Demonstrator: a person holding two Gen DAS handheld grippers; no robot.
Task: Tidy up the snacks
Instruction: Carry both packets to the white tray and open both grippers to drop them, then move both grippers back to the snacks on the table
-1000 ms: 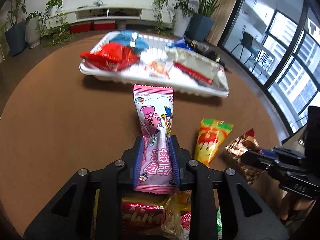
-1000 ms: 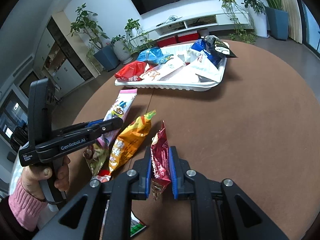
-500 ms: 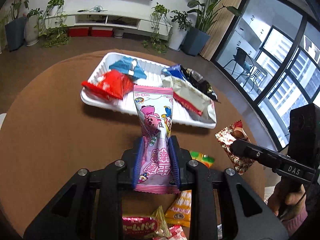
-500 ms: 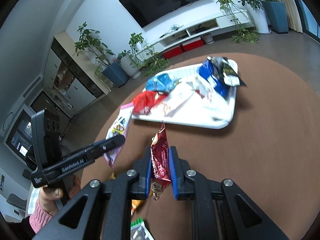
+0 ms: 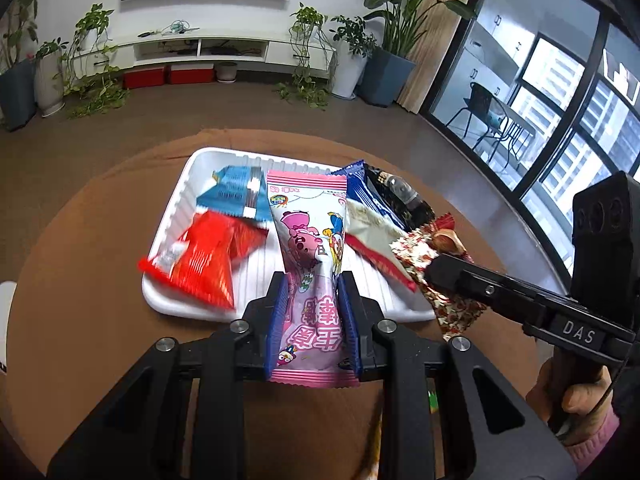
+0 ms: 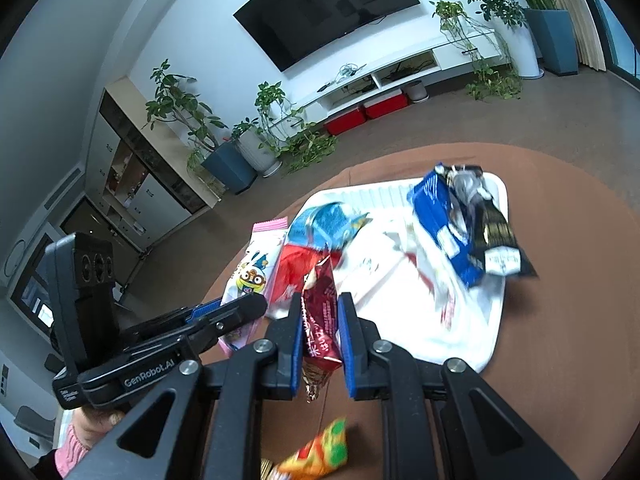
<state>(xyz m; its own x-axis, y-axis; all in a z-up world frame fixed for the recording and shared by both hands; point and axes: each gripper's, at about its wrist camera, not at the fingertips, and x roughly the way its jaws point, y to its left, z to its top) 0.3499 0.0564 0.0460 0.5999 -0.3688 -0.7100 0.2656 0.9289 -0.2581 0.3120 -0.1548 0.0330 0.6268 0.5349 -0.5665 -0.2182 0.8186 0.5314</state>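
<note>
Both grippers have lifted up toward the white tray [image 5: 176,216] — the left gripper [image 5: 314,312] squeezing the pink snack bag [image 5: 312,240], the right gripper [image 6: 320,332] pinching the dark red packet [image 6: 320,312] — probably ready to drop them in.

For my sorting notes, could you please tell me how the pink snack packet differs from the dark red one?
The pink packet, in the left tool, is pale with cartoon characters; the dark red packet, in the right tool, is maroon and glossy. The pink packet looks wider, the dark red packet narrower. Both are clamped and carried above the white tray.
</note>
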